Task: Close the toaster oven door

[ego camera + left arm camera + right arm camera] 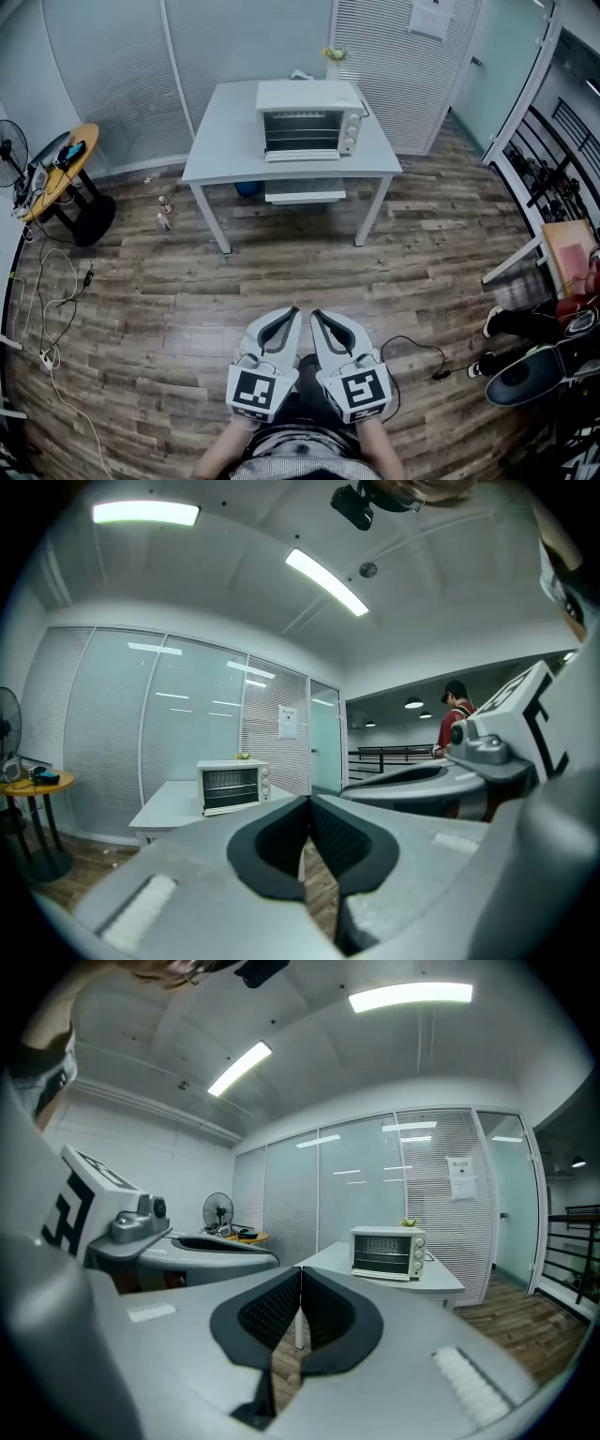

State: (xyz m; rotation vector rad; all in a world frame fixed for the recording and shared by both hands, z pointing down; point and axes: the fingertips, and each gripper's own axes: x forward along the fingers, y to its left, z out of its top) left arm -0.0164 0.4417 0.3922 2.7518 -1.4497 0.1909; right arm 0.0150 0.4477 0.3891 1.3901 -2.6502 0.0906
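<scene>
Item 1, at 6 o'clock in the head view, nearest: left gripper [294, 311], jaws closed tip to tip, nothing between the pads. Item 2, just beside it on the right: right gripper [315, 314], jaws likewise pressed together and empty; both point toward 12 o'clock, roughly level, over the wood floor [281, 272]. Item 3, at 4 o'clock on the floor: black cable [412, 349] in a loop. Item 4, at 3 o'clock: a seated person's shoes [491, 322]. Item 5, at 10 o'clock: round yellow side table [66, 169] with small devices on top, fan [11, 148] beside it. Item 6, at 12 o'clock, well apart from both grippers: white table [220, 141]. Item 7, standing on that table toward its right half: toaster oven [307, 120], white, knobs on its right side; door [302, 156] appears folded down at the front, racks showing.
</scene>
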